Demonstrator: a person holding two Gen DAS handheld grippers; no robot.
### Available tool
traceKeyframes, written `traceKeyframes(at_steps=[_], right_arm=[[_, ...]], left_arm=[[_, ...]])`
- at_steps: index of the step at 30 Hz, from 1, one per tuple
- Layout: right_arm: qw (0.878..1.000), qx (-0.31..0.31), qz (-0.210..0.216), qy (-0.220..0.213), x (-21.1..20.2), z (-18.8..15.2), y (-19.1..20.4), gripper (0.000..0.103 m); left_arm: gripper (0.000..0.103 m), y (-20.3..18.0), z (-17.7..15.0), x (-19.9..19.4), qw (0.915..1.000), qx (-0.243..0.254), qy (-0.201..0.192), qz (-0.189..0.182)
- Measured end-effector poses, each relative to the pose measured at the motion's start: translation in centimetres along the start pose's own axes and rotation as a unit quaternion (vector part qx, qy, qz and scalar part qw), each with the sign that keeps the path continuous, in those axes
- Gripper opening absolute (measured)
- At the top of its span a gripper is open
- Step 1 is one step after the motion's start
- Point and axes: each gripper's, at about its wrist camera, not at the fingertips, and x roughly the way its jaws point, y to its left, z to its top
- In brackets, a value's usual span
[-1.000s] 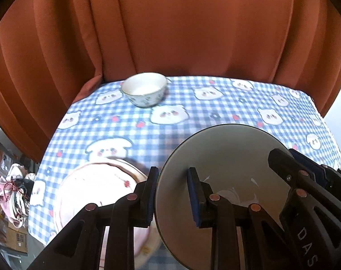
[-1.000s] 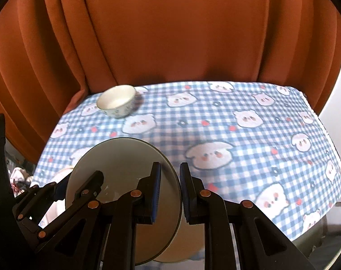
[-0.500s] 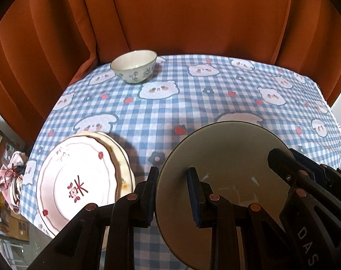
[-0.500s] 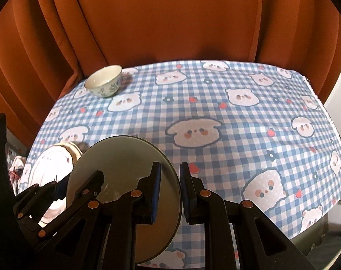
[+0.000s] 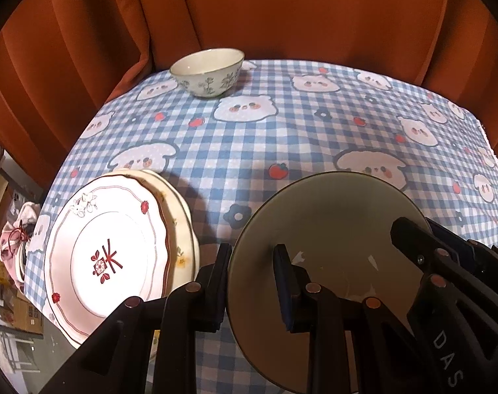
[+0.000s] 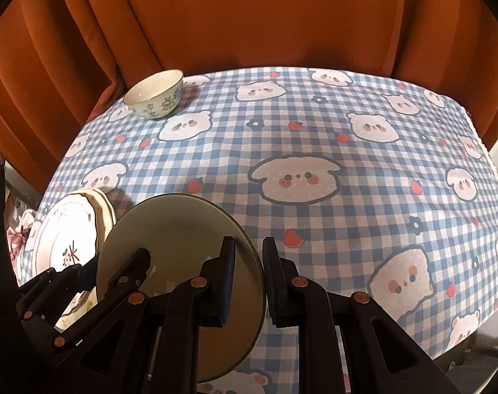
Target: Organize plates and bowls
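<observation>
Both tools clamp the grey plate (image 5: pixel 331 256) by opposite rims: the left tool (image 5: pixel 252 282) at one edge, the right tool (image 6: pixel 249 275) at the other, probably to keep it level above the counter (image 6: pixel 347 151). The left view shows the stacked plates (image 5: pixel 107 256) clearly; the right view shows more bare cloth. A small bowl (image 5: pixel 207 72) sits far back.

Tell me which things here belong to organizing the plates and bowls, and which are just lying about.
Part of the job:
- grey-green plate, held by left gripper and right gripper
- stacked white plates
- floral bowl

Just lying about:
- checked tablecloth
- orange curtain
- pink bundle beyond the table edge
</observation>
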Motion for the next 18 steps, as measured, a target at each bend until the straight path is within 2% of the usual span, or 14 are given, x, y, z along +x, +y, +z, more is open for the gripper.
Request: traceKeyframes(at_steps=[8, 12, 15, 17, 18], right_arm=[[1.000, -0.001, -0.008, 0.007, 0.7, -0.5, 0.0, 0.021], [1.000, 0.000, -0.022, -0.003, 0.6, -0.8, 0.3, 0.021], [0.999, 0.013, -0.031, 0.002, 0.7, -1.0, 0.3, 0.022], [0.999, 0.019, -0.030, 0.007, 0.8, -1.1, 0.3, 0.028], [0.999, 0.024, -0.031, 0.012, 0.8, -1.3, 0.5, 0.034]], left_arm=[[0.025, -0.4, -0.5, 0.2, 0.9998, 0.020, -0.007, -0.001], [0.025, -0.2, -0.6, 0.3, 0.9994, 0.028, -0.011, -0.017], [0.034, -0.1, -0.6, 0.4, 0.9986, 0.036, -0.009, -0.038], [0.039, 0.1, -0.7, 0.4, 0.9979, 0.043, -0.004, -0.049], [0.040, 0.3, -0.7, 0.4, 0.9974, 0.047, -0.002, -0.056]])
